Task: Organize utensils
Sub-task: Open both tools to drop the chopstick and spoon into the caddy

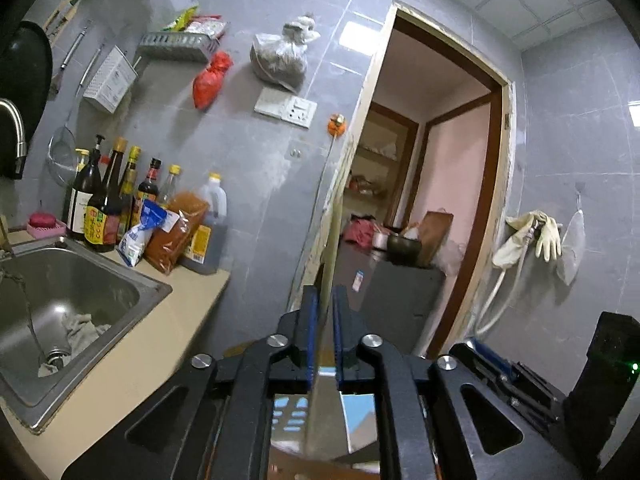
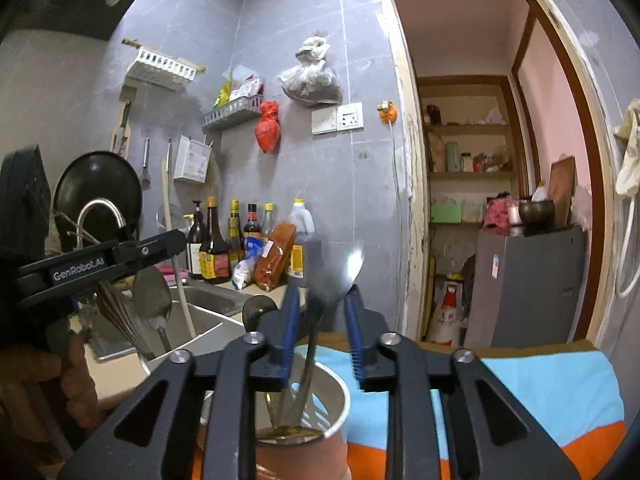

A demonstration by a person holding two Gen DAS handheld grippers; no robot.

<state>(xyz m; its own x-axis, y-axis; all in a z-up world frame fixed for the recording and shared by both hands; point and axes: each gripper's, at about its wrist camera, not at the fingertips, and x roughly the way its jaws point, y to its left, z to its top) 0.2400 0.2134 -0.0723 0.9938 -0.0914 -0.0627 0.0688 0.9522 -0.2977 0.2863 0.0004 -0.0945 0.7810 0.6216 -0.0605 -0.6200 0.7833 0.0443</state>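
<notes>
A small kitchen with grey tiled walls and an open doorway to a pantry. A beige bench runs along the wall, holding a steel sink and a row of sauce bottles.

In the right wrist view, a steel utensil cup stands just below the right gripper, beside a blue and orange cloth. Several utensils already stand in the cup. A large spoon rises from it, bowl upward, between the right gripper's blue fingers. The jaws stand partly apart and do not appear to press on the handle, so the spoon seems released into the cup.

To the side, the left gripper, held by a hand, carries a bundle of chopsticks and a spoon over the sink. In its own view the left gripper's jaws are narrow, closed on a thin metal handle.

Judging from this, the task is partway: one spoon is in, and the bundle is yet to be placed.
</notes>
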